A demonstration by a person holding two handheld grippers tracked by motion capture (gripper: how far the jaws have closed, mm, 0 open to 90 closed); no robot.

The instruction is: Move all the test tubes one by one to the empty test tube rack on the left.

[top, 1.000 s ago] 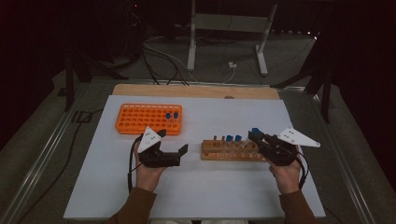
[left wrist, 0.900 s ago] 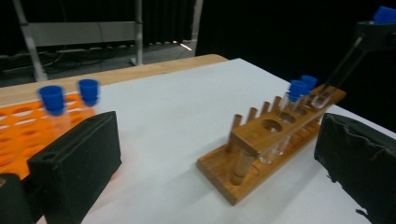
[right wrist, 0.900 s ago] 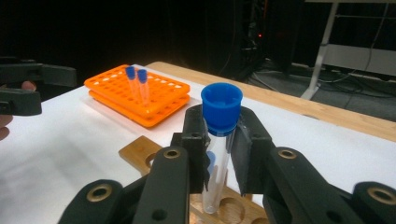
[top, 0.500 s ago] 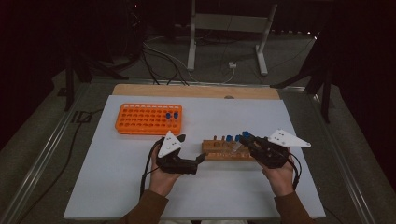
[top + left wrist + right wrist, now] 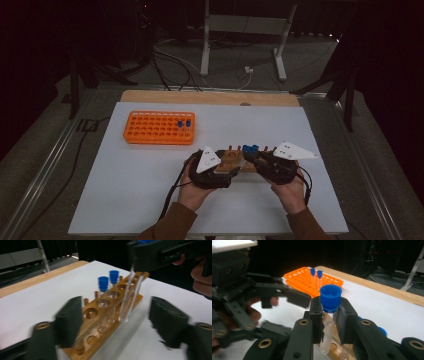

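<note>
Clamping a clear plastic tube (image 5: 329,322) with a blue cap between its black ribbed pads, the right gripper (image 5: 329,322) holds it upright, cap above the fingertips, base over the wooden rack (image 5: 107,322). Left gripper (image 5: 116,322) jaws stand wide apart and empty, straddling the rack's near end. Two more capped tubes (image 5: 108,288) stand beyond the fingers. Farther off, an orange grid rack (image 5: 160,127) rests on the matte white tabletop (image 5: 125,190); dark room behind.

A clear glossy plastic tube (image 5: 329,327) with matt blue cap, smooth varnished wooden rack (image 5: 105,322), orange plastic tray (image 5: 160,127).
</note>
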